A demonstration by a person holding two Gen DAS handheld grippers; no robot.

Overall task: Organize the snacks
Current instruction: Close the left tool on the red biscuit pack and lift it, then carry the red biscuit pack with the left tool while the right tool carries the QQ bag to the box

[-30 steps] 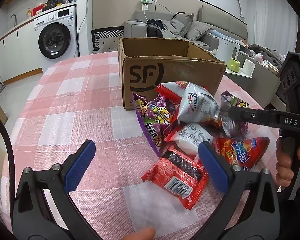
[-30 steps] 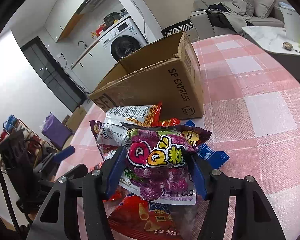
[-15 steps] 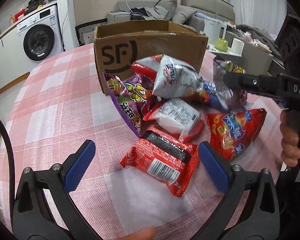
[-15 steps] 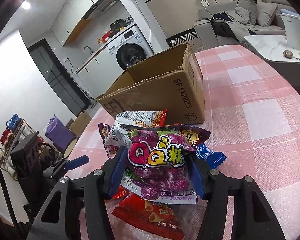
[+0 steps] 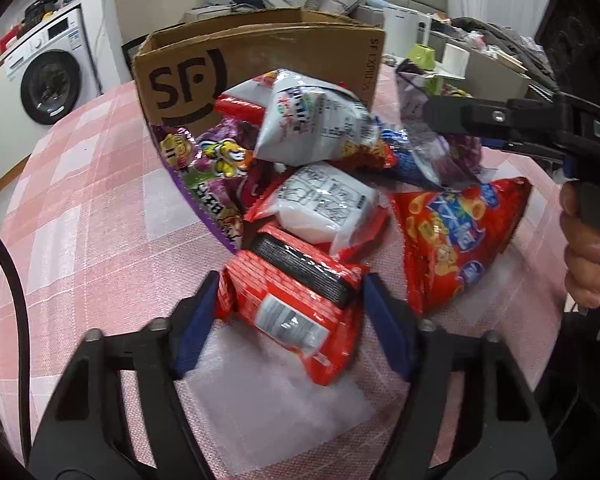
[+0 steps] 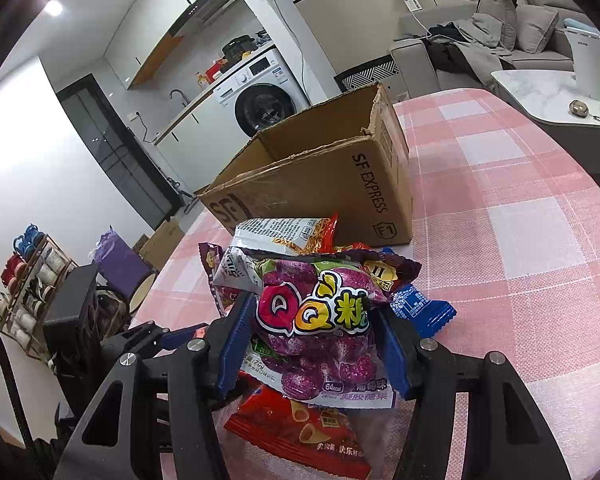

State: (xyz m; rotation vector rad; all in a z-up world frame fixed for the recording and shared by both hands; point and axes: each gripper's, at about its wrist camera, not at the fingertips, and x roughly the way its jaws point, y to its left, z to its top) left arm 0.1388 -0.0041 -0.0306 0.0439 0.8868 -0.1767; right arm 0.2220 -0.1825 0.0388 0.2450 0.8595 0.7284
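Note:
A pile of snack bags lies in front of an open SF cardboard box (image 5: 260, 64) on the pink checked tablecloth. My left gripper (image 5: 290, 304) has closed around a red brick-pattern packet (image 5: 292, 300), its blue pads touching both sides. My right gripper (image 6: 314, 340) is shut on a purple QQ candy bag (image 6: 316, 320) and holds it just above a red chip bag (image 6: 300, 436). The right gripper also shows in the left wrist view (image 5: 500, 120) at the right. The box (image 6: 320, 184) stands behind the pile.
Other bags in the pile: a white-grey bag (image 5: 312, 124), a white packet (image 5: 324, 204), a purple bag (image 5: 212, 176), a red cone-snack bag (image 5: 456, 232), a blue packet (image 6: 424, 312). A white foam sheet (image 5: 284, 404) lies under the near packet.
My left gripper moved forward to the red packet and its jaws closed from wide open onto it. My right gripper kept hold of the QQ bag and rose slightly.

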